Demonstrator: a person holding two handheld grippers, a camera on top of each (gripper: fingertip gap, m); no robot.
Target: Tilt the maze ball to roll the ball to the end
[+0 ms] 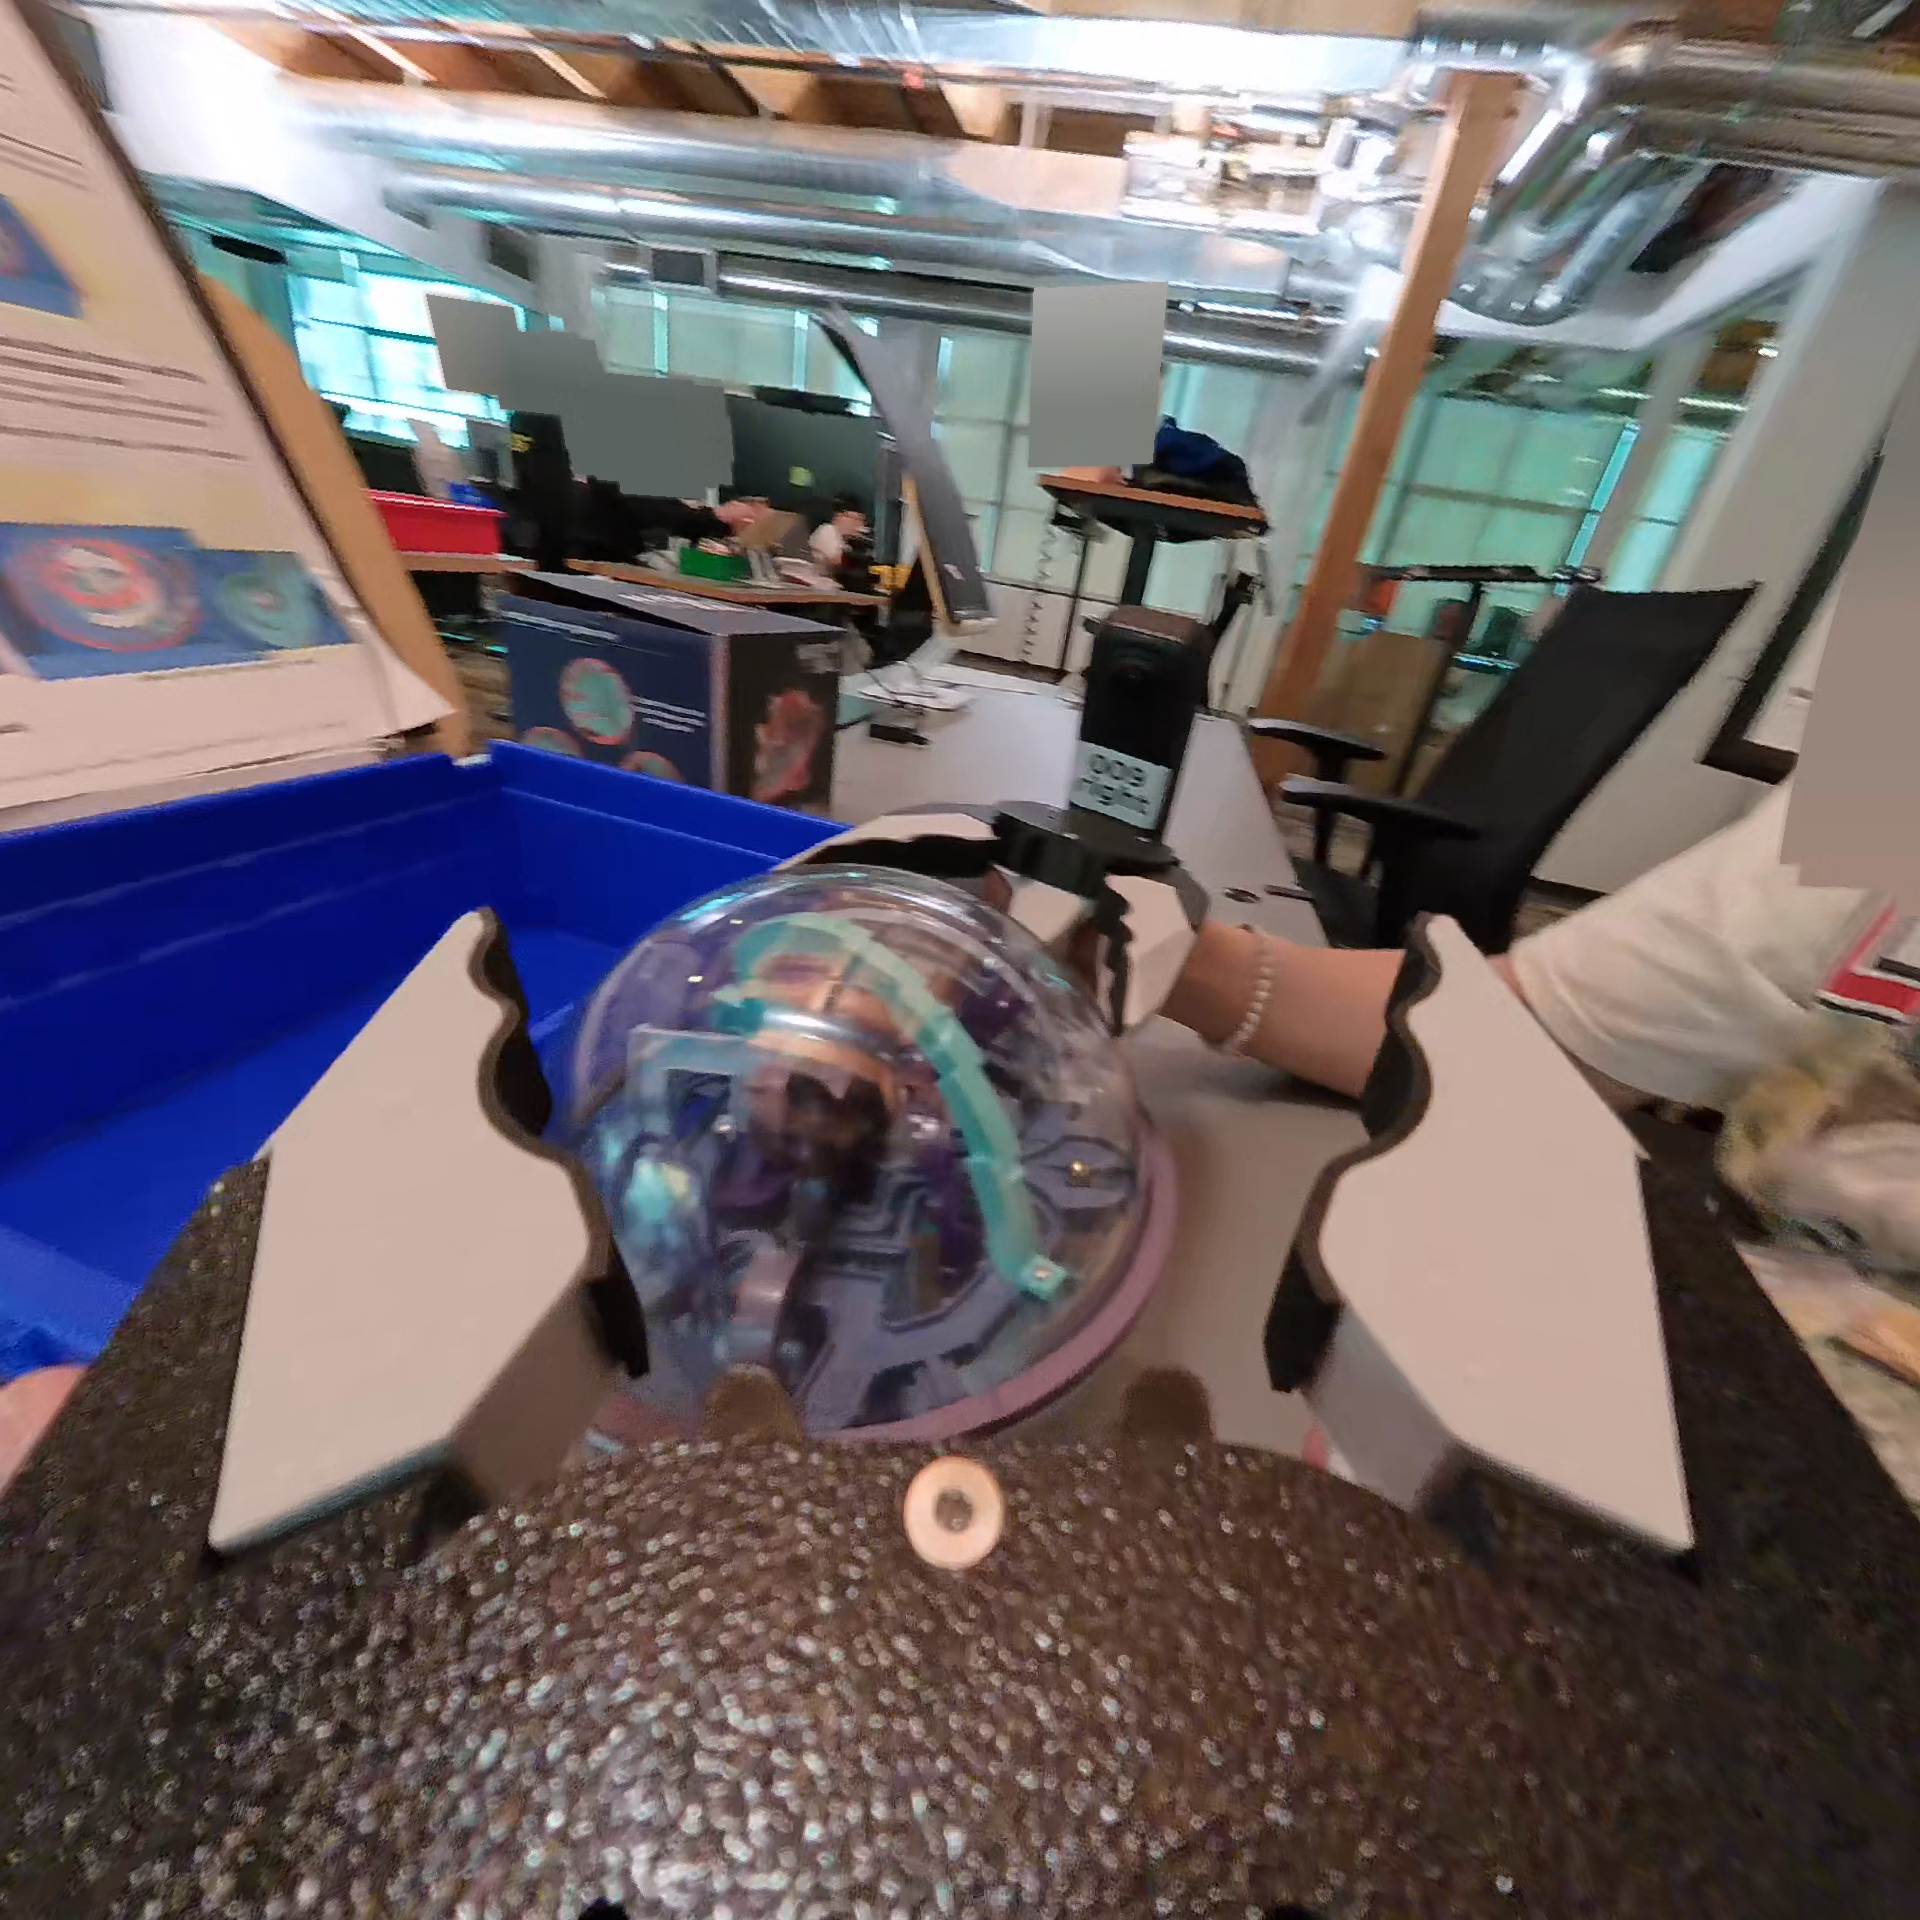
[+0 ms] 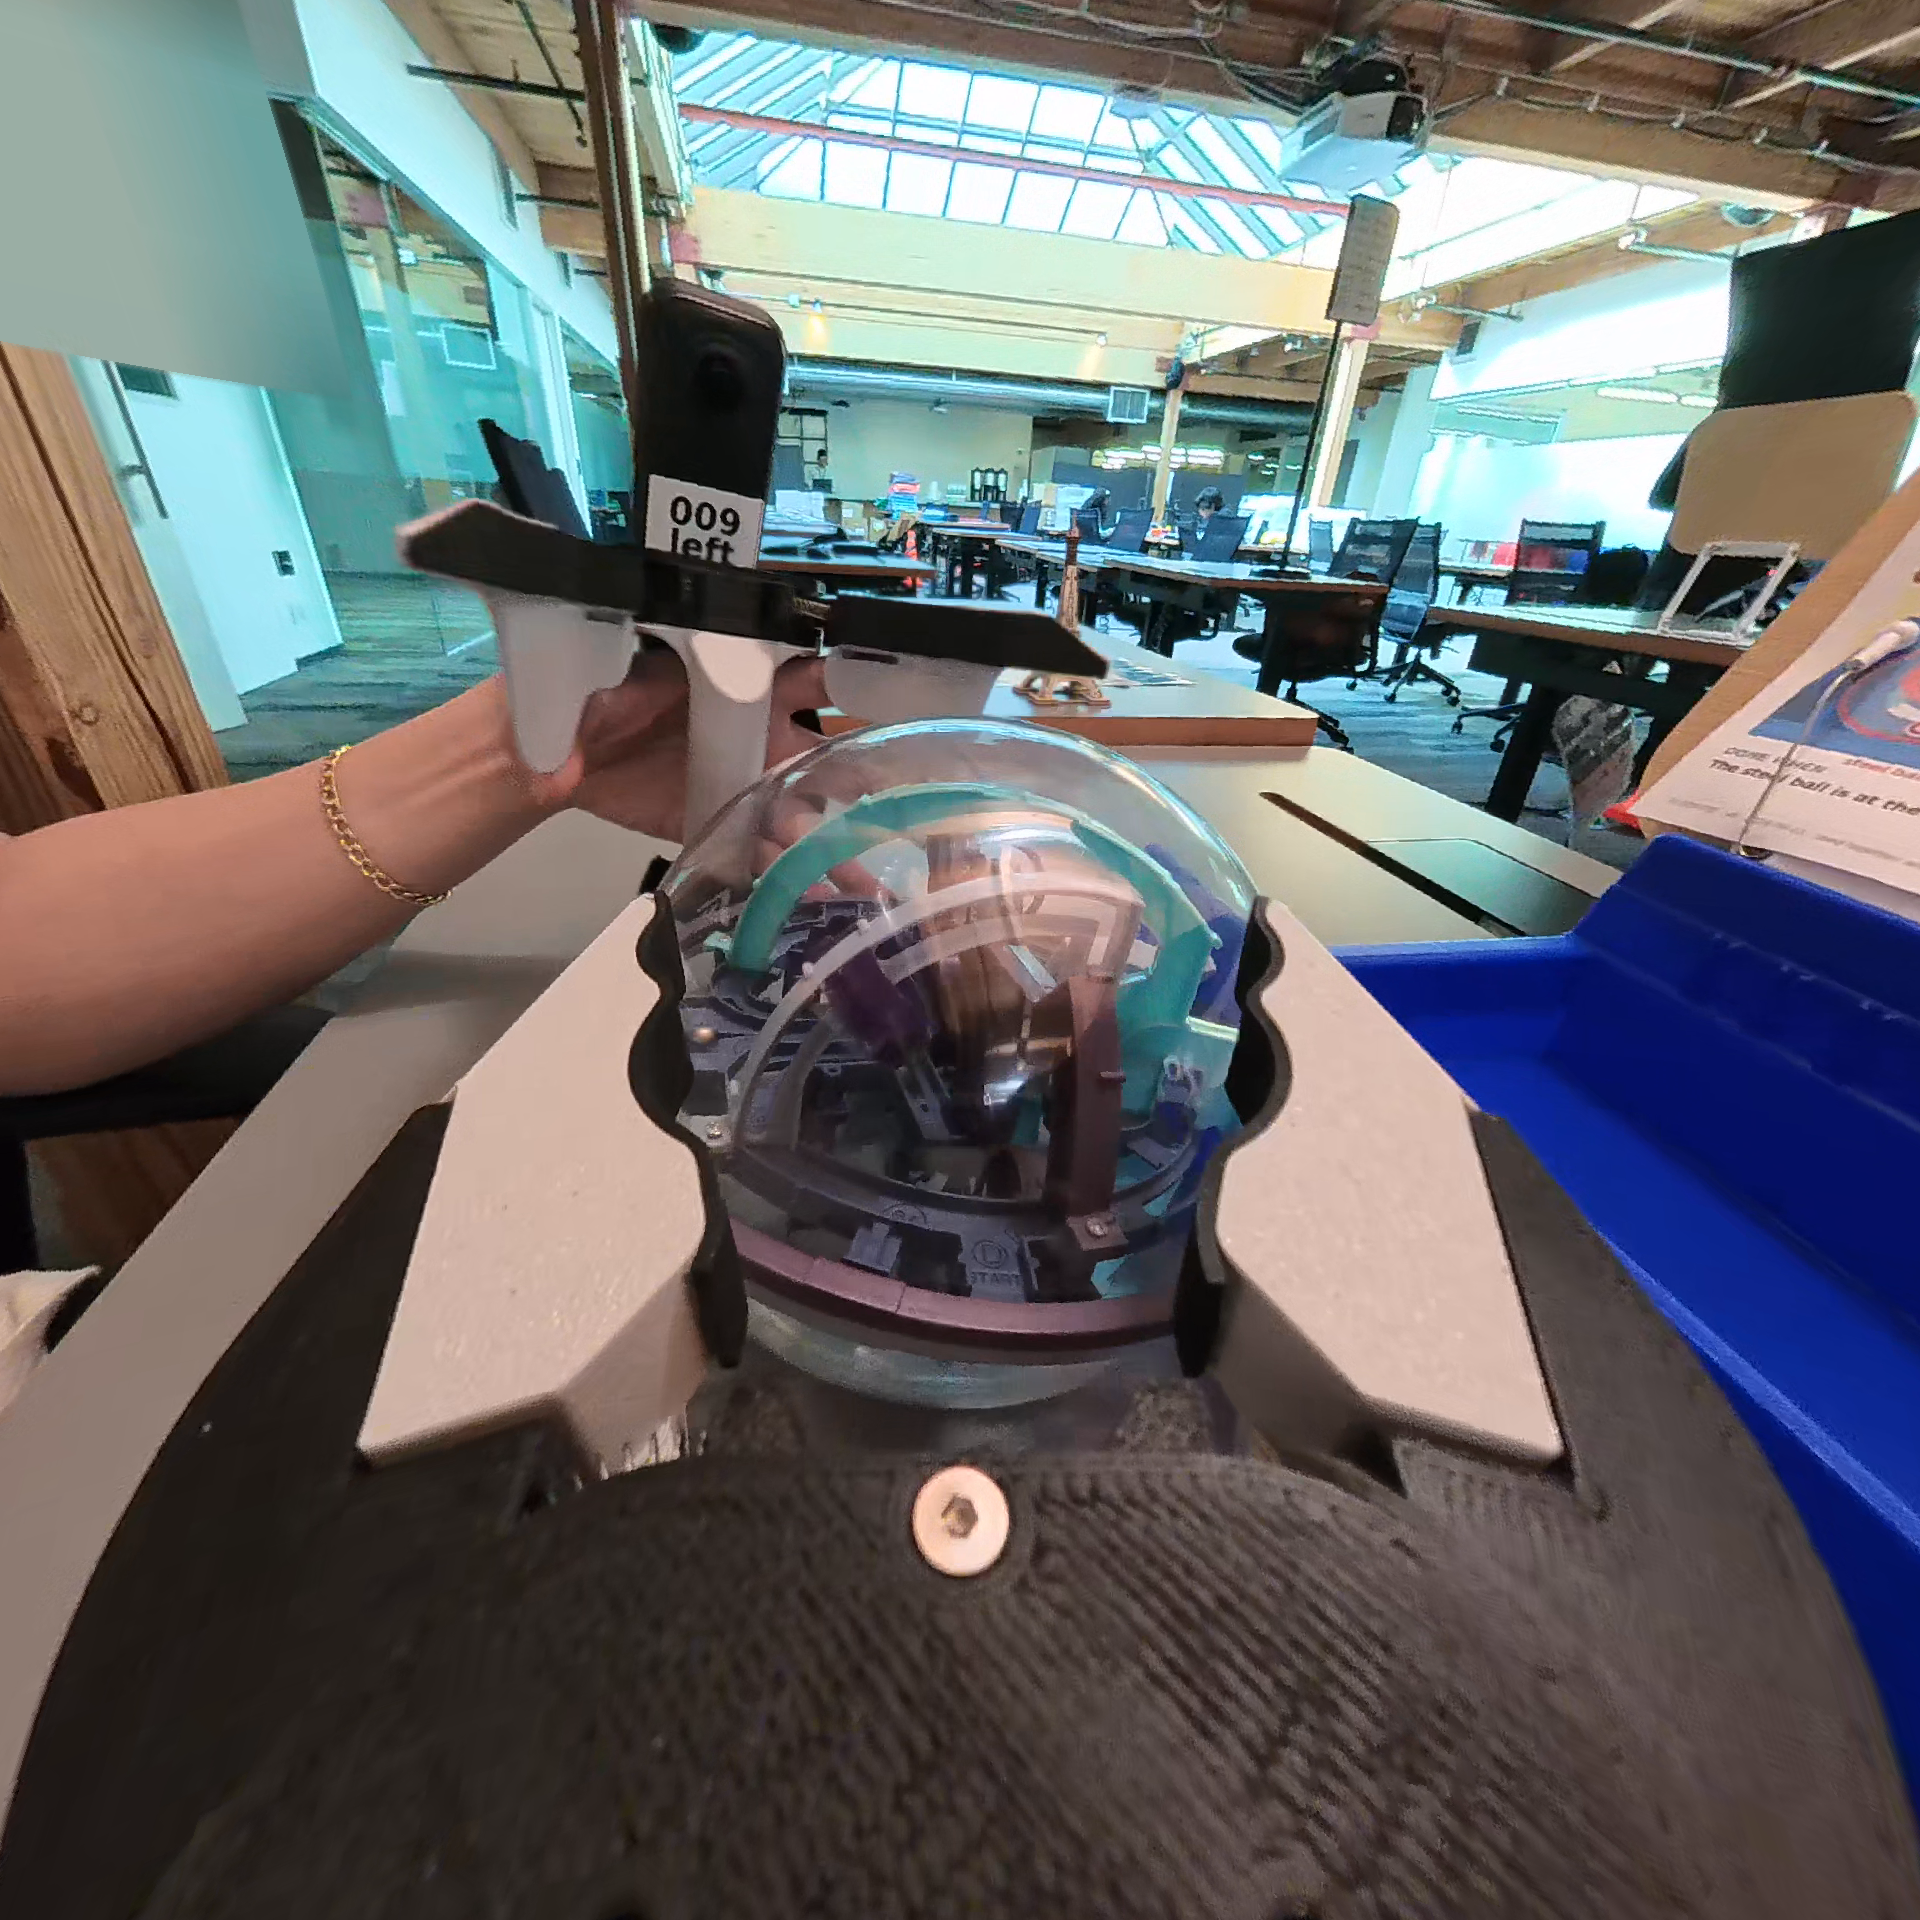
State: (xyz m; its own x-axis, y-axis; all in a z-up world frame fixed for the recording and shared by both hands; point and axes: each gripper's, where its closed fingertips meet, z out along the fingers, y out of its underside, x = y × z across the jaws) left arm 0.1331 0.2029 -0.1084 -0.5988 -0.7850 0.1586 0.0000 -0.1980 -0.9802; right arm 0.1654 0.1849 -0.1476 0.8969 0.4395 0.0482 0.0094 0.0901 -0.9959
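My right gripper (image 2: pixel 958 997) is closest. Its two black pads (image 2: pixel 665 1049) squeeze the clear maze ball (image 2: pixel 956 1039) from both sides. My left gripper (image 1: pixel 945 997) has its fingers wide apart; one pad sits by the ball and the other is far off it. The blue bin (image 2: pixel 1714 1091) is just beside the ball, on the grey table (image 2: pixel 1351 810).

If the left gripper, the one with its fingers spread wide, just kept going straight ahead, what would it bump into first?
Probably the clear maze ball, already between the left gripper's open fingers. Beyond it is the right gripper, gripping the ball.
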